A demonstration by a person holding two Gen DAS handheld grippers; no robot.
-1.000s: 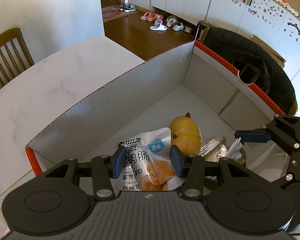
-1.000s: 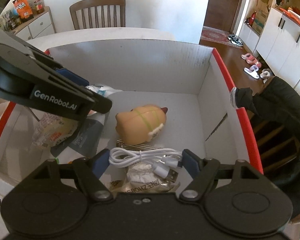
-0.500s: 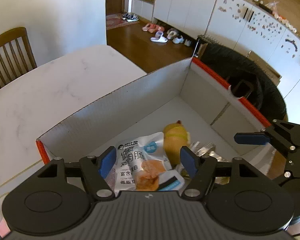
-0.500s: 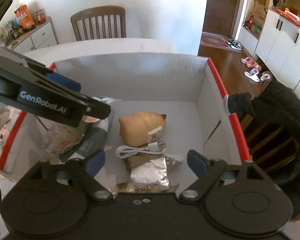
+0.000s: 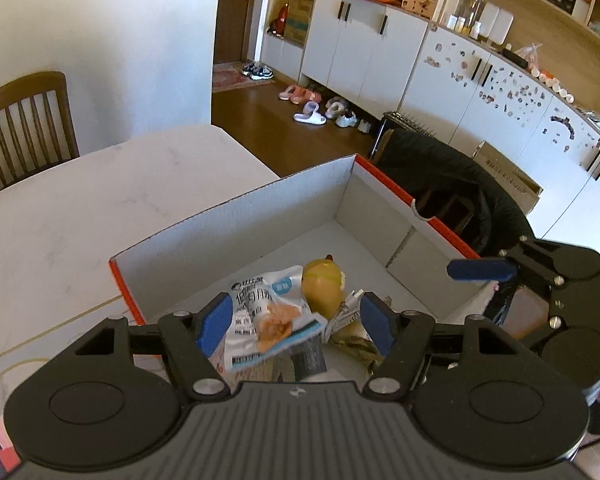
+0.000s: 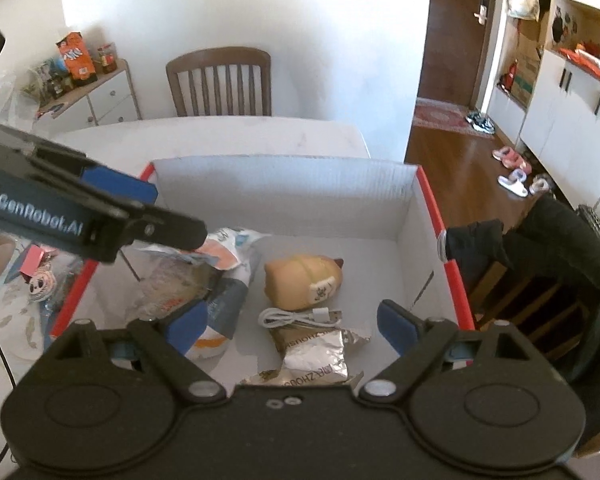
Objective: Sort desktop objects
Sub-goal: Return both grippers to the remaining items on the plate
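A white cardboard box with a red rim stands on the marble table. In it lie a printed snack pouch, a yellow squishy toy, a coiled white USB cable and a crumpled foil packet. My left gripper hangs open above the pouch, not touching it. My right gripper hovers over the cable and foil packet; its jaws are opening and hold nothing. One blue finger of the right gripper shows at the box's right wall.
A clear wrapped packet and a grey-white bag lie in the box's left part. A wooden chair stands behind the table. A black jacket hangs over a chair right of the box. Small items lie left of the box.
Both grippers rose and drew back from the box floor while their jaws widened. The left let go of the pouch. The right released the cable, which now lies by the toy.
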